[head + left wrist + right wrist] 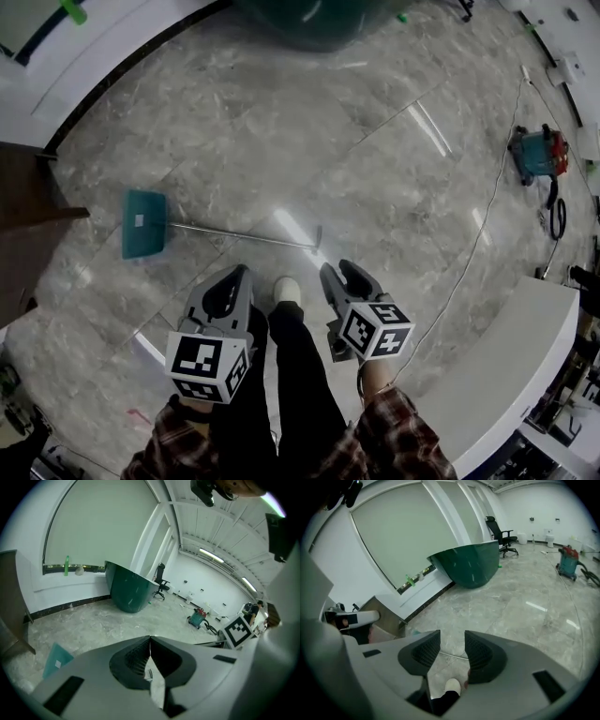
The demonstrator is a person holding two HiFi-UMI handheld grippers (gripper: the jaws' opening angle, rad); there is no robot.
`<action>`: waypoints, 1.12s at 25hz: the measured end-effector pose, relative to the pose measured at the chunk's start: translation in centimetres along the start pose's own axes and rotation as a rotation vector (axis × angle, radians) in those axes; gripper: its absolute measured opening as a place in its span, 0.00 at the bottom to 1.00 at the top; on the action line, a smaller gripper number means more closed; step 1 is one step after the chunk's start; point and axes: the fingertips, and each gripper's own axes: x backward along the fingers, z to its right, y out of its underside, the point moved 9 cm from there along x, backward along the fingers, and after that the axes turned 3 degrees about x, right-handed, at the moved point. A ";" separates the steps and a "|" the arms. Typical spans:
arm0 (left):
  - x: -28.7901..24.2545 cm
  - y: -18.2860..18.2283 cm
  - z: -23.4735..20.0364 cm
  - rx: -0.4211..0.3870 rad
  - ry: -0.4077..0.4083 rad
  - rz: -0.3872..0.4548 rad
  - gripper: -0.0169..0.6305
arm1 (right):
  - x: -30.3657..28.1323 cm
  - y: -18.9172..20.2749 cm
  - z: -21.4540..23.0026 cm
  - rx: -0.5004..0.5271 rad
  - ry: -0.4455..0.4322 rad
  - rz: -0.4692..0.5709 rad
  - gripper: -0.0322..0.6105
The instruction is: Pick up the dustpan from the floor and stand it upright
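Dustpan (143, 223) lies flat on the marble floor (375, 187): teal pan at left, metal handle (244, 234) running right, its end just ahead of the white shoe (287, 289). Left gripper (242, 272): jaws together, nothing between. Right gripper (342, 274): jaws wide apart, empty, clear of the handle

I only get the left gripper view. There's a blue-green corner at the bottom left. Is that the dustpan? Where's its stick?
Observer: Yes. The teal plastic dustpan lies on the grey marble floor. Its thin metal handle runs toward the person's white shoe.
Operator: Is the other gripper holding it?
Observer: No. The right gripper is near the handle's free end but clear of it, jaws apart with nothing gripped.
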 end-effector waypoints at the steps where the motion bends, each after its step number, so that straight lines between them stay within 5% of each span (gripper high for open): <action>1: -0.7 1.0 -0.6 -0.002 -0.003 -0.004 0.05 | -0.8 1.0 1.0 -0.002 0.010 -0.005 0.28; 15: -16.2 16.6 -11.5 -0.004 -0.038 -0.060 0.05 | -18.2 14.8 12.9 -0.016 0.093 -0.070 0.28; 28: -31.9 22.9 -17.9 -0.052 0.001 -0.104 0.05 | -31.7 24.9 25.9 -0.062 0.237 -0.222 0.28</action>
